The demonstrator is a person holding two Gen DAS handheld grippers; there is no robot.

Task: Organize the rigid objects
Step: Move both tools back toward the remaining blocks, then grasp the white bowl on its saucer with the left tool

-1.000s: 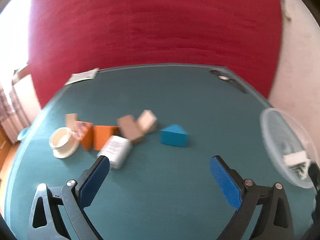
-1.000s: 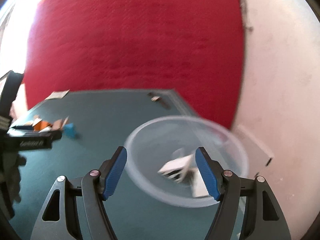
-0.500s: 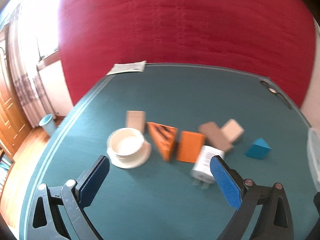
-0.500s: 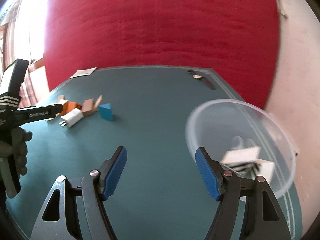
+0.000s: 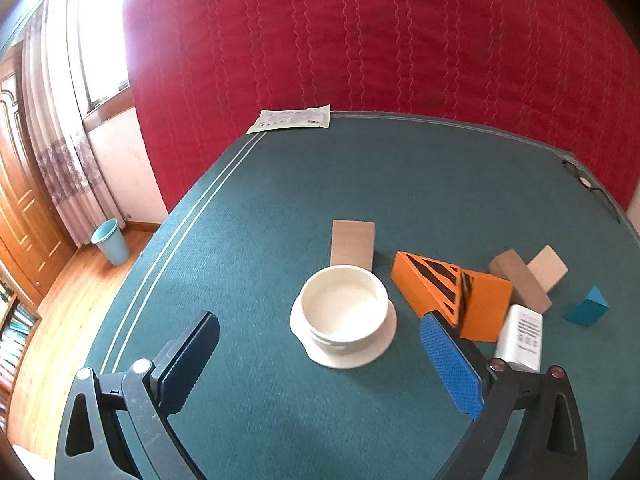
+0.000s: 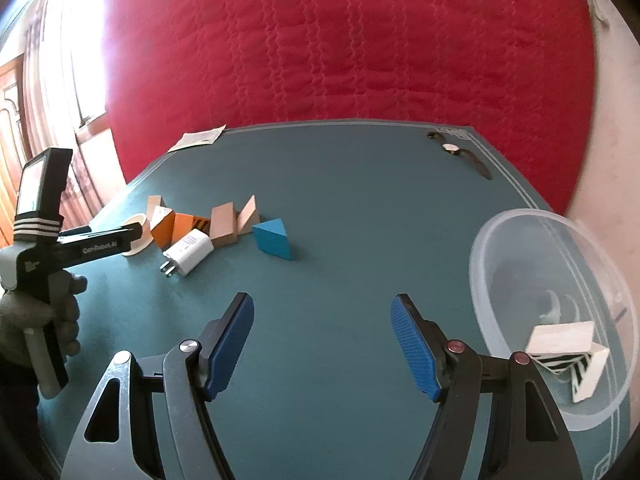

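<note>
The left claw [image 5: 318,354] has swung over to the pile, spread wide and empty, the white cup [image 5: 344,312] now just ahead between its pads, likely the next pickup. Blocks [image 5: 452,296] lie beyond-right; the right claw [image 6: 322,344] gapes empty, bowl [image 6: 500,240] at its right.

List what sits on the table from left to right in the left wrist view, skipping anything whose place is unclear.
White round container → orange striped wedge → white charger → blue wedge. The wooden blocks overlap the others in the order, so they are left out.
</note>
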